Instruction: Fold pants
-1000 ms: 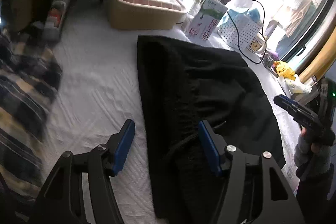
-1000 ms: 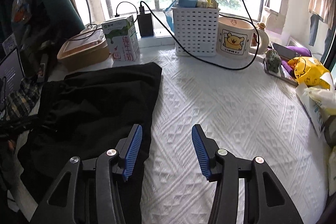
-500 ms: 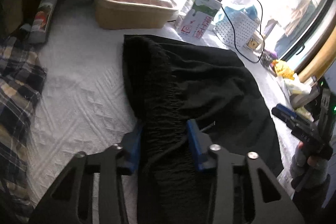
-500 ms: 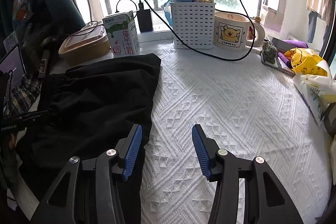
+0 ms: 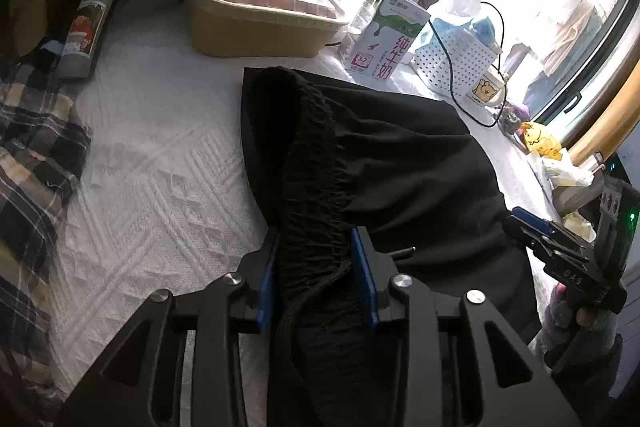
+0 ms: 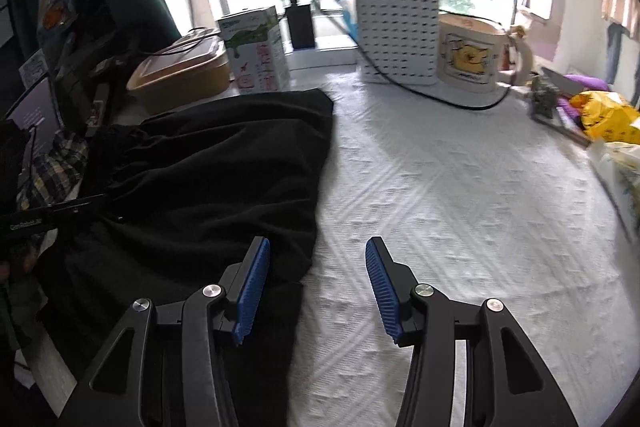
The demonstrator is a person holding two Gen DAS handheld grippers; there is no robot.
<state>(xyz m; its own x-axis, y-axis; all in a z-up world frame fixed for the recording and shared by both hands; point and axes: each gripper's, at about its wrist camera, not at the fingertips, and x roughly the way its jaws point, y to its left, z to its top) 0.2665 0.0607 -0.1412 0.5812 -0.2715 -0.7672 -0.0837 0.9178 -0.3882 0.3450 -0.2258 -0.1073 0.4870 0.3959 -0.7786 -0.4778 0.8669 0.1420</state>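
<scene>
Black pants (image 5: 400,163) lie on the white textured cloth (image 5: 160,187). My left gripper (image 5: 316,247) is shut on the gathered elastic waistband (image 5: 316,211) and lifts it off the cloth. The pants also show in the right wrist view (image 6: 208,171), on the left half of the cloth. My right gripper (image 6: 314,267) is open and empty, over the pants' right edge near the front. It also shows at the right of the left wrist view (image 5: 560,259).
A tan lidded box (image 5: 256,15), a milk carton (image 5: 384,35), a white basket (image 6: 396,35), a bear mug (image 6: 472,55) and a black cable (image 6: 440,99) line the window side. Plaid cloth (image 5: 36,163) lies at left. Yellow bags (image 6: 604,115) sit at right.
My left gripper moved forward and shut on the waistband, then raised it. My right gripper stayed open and shifted a little forward and left.
</scene>
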